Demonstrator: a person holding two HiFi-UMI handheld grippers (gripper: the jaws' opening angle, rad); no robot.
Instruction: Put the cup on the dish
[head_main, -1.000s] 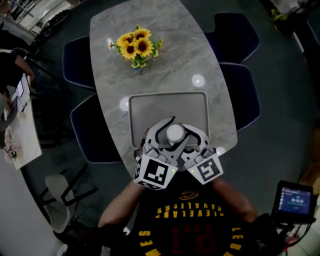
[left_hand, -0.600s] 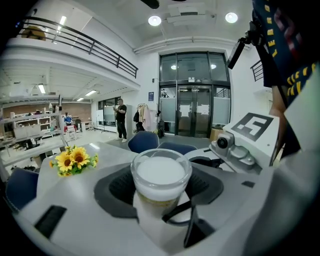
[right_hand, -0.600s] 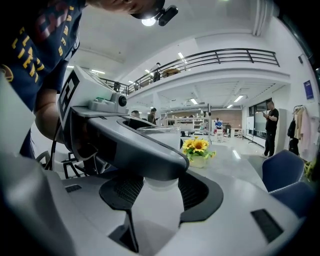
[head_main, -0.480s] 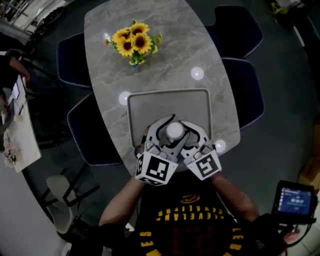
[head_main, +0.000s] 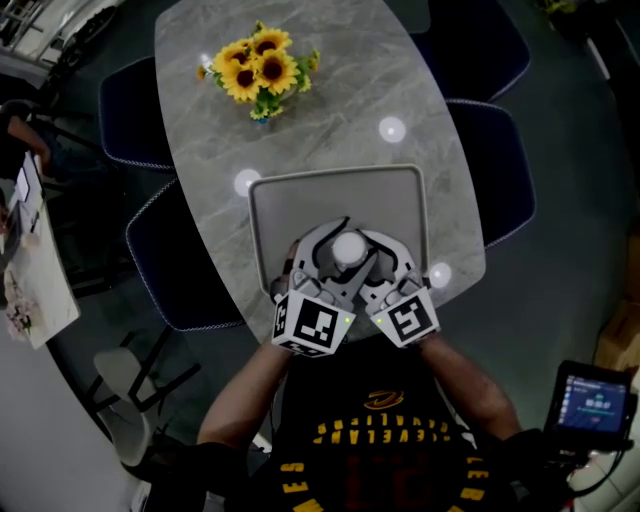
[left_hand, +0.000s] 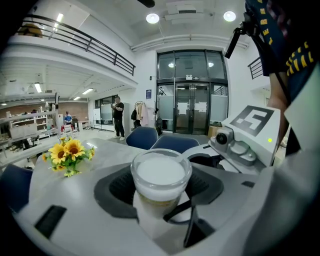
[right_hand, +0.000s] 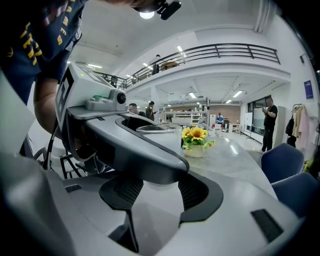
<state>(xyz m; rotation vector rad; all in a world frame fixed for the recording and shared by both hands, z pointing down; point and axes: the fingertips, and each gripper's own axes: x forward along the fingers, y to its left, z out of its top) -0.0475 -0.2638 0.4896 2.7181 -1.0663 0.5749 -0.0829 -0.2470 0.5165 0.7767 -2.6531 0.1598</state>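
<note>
A clear cup (head_main: 349, 247) with a white lid stands over the near half of the grey tray (head_main: 400, 200), the dish here. Both grippers close round it from my side. The left gripper (head_main: 338, 238) has its curved black pads against the cup's (left_hand: 161, 175) sides in the left gripper view, so the left gripper (left_hand: 160, 195) is shut on it. In the right gripper view one jaw of the left gripper crosses in front, hiding most of the cup; its rim (right_hand: 159, 129) shows above. The right gripper (right_hand: 161, 192) hugs the cup's lower body. Whether the cup rests on the tray is hidden.
A vase of sunflowers (head_main: 255, 72) stands at the far left of the marble table (head_main: 330, 120). Dark blue chairs (head_main: 160, 250) (head_main: 500, 180) line both sides. A small screen (head_main: 592, 405) sits at lower right, and a side table (head_main: 30, 270) at the left.
The head view has shifted a little, so the table sits higher in the frame. Both grippers and the cup keep the same place over the tray.
</note>
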